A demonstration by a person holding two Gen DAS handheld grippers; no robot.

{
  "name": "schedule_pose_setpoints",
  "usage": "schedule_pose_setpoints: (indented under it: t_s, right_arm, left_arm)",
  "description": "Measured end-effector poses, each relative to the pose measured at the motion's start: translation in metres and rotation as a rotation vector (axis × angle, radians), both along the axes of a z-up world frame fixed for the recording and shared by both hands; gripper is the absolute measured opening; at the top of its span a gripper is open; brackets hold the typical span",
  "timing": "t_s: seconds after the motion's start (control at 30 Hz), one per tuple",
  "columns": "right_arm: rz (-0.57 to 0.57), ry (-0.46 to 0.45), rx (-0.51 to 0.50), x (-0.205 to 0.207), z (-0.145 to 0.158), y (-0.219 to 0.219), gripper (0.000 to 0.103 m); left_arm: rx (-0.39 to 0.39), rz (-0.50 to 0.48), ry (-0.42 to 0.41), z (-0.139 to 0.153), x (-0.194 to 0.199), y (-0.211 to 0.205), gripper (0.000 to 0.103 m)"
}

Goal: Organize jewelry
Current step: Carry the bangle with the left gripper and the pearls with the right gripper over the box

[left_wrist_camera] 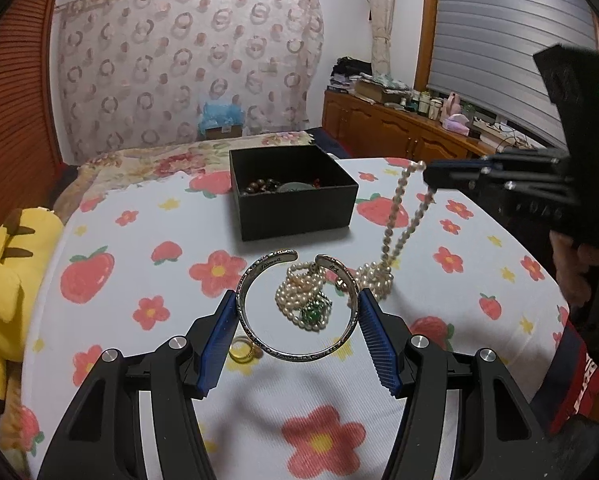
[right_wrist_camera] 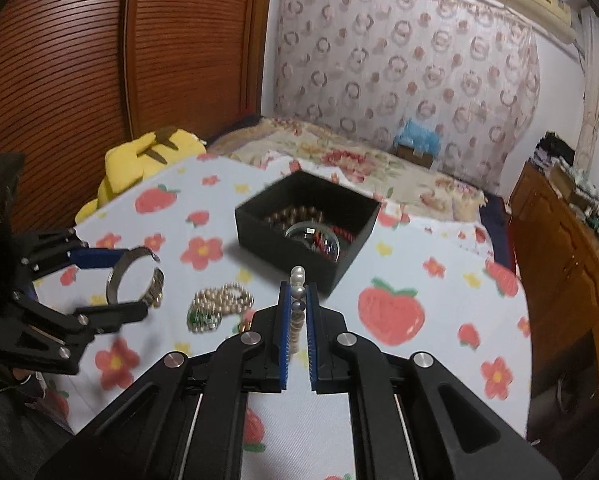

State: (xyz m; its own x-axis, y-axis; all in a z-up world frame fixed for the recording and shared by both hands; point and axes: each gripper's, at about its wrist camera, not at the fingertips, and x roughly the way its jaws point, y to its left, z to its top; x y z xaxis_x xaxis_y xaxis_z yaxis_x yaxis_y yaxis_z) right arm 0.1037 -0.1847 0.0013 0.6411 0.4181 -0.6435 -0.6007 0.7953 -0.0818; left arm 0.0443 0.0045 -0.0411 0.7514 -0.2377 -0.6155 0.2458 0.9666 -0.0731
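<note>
Two grippers are at work over a table covered in a white cloth (left_wrist_camera: 147, 360) printed with strawberries and red flowers. At the far left edge a yellow plush toy (left_wrist_camera: 11, 268) leans against the table. The left gripper (left_wrist_camera: 297, 312) is spread wide, and its blue pads press the two outer sides of a silver cuff bangle (left_wrist_camera: 299, 354), clamping it across its width; the bangle is held roughly level above the cloth, with its open gap pointing away from the camera toward the black box (left_wrist_camera: 299, 216). In the right wrist view the same bangle (right_wrist_camera: 133, 276) appears tilted, ring face toward the viewer. Just beside the left pad a small yellow ring (left_wrist_camera: 241, 352) lies on the cloth. Seen through the bangle is a heap of pearls with a green pendant (left_wrist_camera: 313, 312), resting on the cloth. The box sits farther back, open, holding dark beads and a round glassy piece (right_wrist_camera: 315, 236). To the right, a pearl strand (left_wrist_camera: 397, 216) rises from the heap, its long axis running steeply upward and slightly rightward to the right gripper (left_wrist_camera: 429, 178). That gripper's jaws are almost closed, pinching the strand (right_wrist_camera: 297, 304) between the blue pads, with a few pearls poking out above the fingertips.
</note>
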Motion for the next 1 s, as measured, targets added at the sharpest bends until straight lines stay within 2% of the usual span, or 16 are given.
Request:
schedule_pose_setpoints:
  t_s: [0.4,1.0]
  right_arm:
    - [0.014,-0.094,0.003,0.007,0.047,0.005,0.008]
    - [-0.012,-0.214,0.016,0.055,0.106,0.011,0.008]
  left_arm:
    - [0.0,0.005,-0.006,0.005,0.016,0.005,0.058]
    - [0.007,0.007,-0.038,0.022,0.06,0.01,0.058]
